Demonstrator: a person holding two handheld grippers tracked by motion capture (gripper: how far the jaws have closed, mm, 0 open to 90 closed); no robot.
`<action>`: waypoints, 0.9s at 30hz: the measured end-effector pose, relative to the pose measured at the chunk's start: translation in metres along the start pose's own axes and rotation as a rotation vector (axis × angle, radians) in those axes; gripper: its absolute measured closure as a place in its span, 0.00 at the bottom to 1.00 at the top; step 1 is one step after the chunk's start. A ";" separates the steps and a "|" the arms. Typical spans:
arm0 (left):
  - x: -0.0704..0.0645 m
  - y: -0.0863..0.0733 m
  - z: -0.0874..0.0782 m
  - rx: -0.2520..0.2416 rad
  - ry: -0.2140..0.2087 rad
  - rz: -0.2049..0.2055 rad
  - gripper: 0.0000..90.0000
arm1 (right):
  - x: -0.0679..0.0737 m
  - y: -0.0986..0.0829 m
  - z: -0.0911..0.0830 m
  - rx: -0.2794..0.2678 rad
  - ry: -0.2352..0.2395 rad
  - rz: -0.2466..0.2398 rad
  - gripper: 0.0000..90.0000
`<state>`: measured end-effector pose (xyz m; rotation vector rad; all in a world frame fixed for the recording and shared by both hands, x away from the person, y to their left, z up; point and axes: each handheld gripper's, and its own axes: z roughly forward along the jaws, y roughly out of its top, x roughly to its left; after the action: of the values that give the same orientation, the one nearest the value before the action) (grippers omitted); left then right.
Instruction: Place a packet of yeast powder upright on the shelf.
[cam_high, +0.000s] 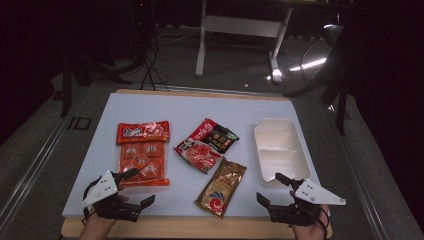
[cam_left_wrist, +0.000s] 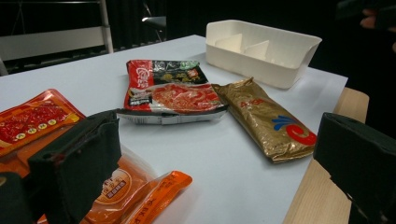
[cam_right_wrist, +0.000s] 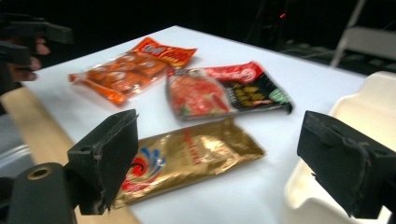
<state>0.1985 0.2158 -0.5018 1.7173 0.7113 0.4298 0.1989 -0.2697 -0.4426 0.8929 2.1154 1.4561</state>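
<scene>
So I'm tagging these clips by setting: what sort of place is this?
Probably a lab or studio set up for recording, not a home kitchen: a white work board on a wooden table, dark surroundings, cables on the grey floor, and a white desk frame behind.

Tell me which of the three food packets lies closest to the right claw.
The gold packet with the red and blue swirl. It lies just left of the right claw, beside the white tray; the red-black packet and orange packet lie farther off.

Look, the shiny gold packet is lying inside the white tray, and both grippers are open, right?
Not quite. The gold packet lies on the table, beside the white tray, not in it; the high view shows this. Both the left gripper and the right gripper are open.
</scene>
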 end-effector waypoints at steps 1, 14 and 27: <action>0.000 0.000 0.001 0.005 0.000 -0.001 0.01 | 0.002 0.003 -0.002 -0.006 -0.032 -0.026 0.13; -0.001 0.000 0.002 0.017 0.007 0.006 0.01 | 0.005 0.002 -0.001 -0.057 -0.102 -0.081 0.16; -0.001 0.000 0.005 0.028 0.009 0.010 0.01 | -0.001 0.010 -0.001 0.018 -0.076 -0.051 0.13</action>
<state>0.2004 0.2113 -0.5027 1.7466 0.7184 0.4365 0.2015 -0.2688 -0.4333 0.8807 2.0836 1.3586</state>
